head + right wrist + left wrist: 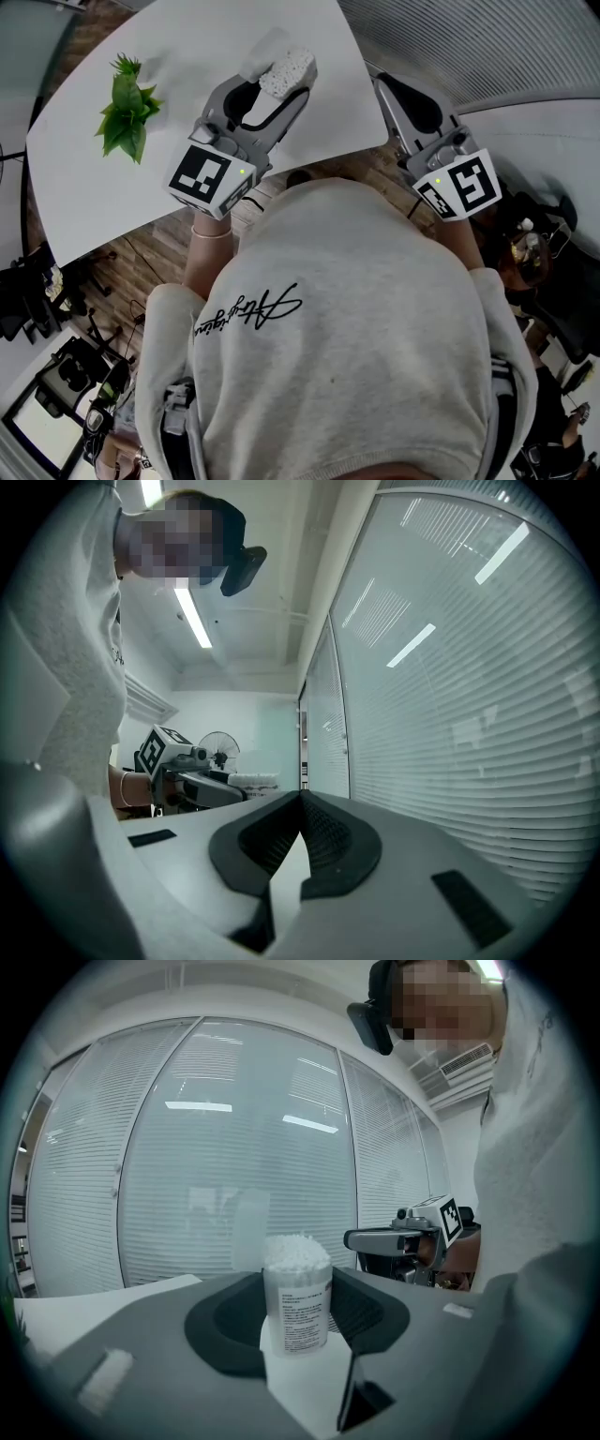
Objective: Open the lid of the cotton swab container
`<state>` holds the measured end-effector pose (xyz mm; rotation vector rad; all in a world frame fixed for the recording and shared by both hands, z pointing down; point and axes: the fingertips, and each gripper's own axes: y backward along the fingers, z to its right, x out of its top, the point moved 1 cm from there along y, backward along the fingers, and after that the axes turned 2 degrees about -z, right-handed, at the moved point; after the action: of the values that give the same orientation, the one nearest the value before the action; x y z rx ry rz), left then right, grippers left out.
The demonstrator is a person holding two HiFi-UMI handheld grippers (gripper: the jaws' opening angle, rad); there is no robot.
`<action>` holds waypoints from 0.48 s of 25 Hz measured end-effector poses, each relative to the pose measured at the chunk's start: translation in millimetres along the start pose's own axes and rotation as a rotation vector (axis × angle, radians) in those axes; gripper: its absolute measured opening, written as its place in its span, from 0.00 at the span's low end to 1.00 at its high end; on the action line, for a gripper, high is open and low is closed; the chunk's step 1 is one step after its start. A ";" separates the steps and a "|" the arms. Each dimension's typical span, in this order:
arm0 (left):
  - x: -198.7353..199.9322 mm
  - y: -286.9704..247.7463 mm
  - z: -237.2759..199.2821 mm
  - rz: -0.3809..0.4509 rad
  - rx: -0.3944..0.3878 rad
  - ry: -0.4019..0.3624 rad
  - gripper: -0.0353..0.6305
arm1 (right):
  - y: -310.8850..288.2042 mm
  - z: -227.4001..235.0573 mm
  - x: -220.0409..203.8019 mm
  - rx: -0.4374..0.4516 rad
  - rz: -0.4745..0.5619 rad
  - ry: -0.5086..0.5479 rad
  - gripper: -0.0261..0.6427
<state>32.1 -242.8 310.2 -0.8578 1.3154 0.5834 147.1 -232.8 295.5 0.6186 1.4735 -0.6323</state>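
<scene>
Left jaws on swab container (296,1309); right together.

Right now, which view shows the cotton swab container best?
The left gripper view. The cotton swab container stands upright, gripped between the left gripper's jaws, with its label and swab tips plain to see. The head view shows only its swab-filled top from above. The right gripper view shows it small and distant.

Office: blind-covered glass partitions (234,1147), white table (206,56), ceiling strip lights (192,616).
</scene>
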 end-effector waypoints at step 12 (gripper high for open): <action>-1.1 -0.6 -4.8 0.001 -0.001 0.011 0.34 | -3.4 -1.8 0.7 -0.006 -0.005 -0.004 0.04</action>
<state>29.5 -247.0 311.3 -0.8620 1.3258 0.5811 143.3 -233.9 294.8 0.6093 1.4727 -0.6327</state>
